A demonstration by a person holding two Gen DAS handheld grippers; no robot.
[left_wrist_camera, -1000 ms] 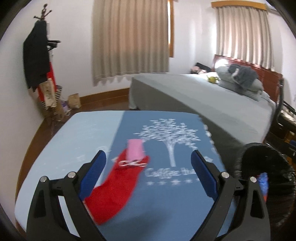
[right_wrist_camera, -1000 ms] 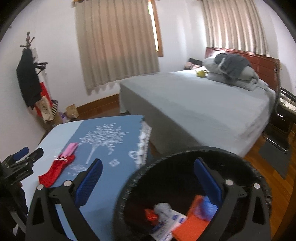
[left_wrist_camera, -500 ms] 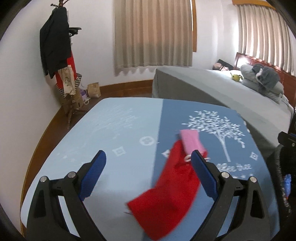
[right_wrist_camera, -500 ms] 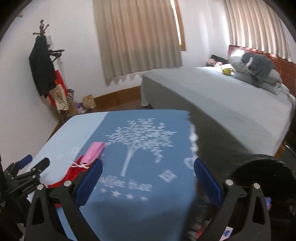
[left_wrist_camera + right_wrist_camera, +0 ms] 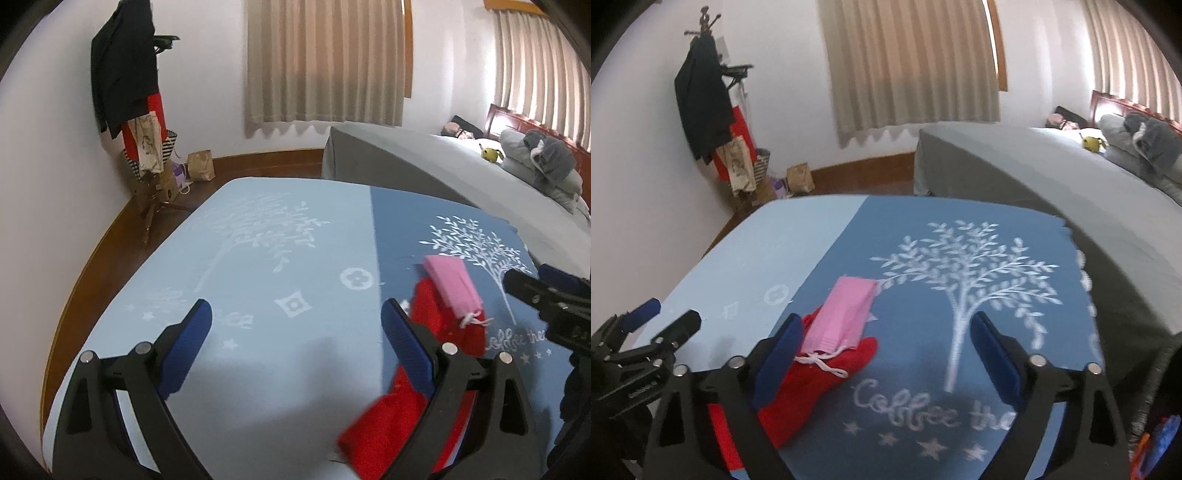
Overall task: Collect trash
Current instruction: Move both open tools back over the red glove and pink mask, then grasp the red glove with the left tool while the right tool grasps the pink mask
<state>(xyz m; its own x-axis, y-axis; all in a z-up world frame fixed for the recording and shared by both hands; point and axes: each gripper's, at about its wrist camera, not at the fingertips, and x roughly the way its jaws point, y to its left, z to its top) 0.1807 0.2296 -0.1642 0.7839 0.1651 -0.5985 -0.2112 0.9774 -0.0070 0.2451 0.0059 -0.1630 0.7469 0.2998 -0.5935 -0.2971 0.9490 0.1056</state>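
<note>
Both grippers swung off trash bin (image 5: 1156, 439) toward table; left gripper (image 5: 295, 334) & right gripper (image 5: 886, 339) spread, empty. Pink pouch (image 5: 846, 317) atop red pouch (image 5: 812, 384) on tablecloth (image 5: 258, 266). Approach step; next: right closes on pouches.

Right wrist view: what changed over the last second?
The right gripper swung left off the black bin, now only a sliver at the edge, and faces the pink pouch and red cloth. The left gripper also panned left. Nothing grasped or released; both stayed open, and pouch and cloth lie unmoved on the blue tablecloth.
</note>
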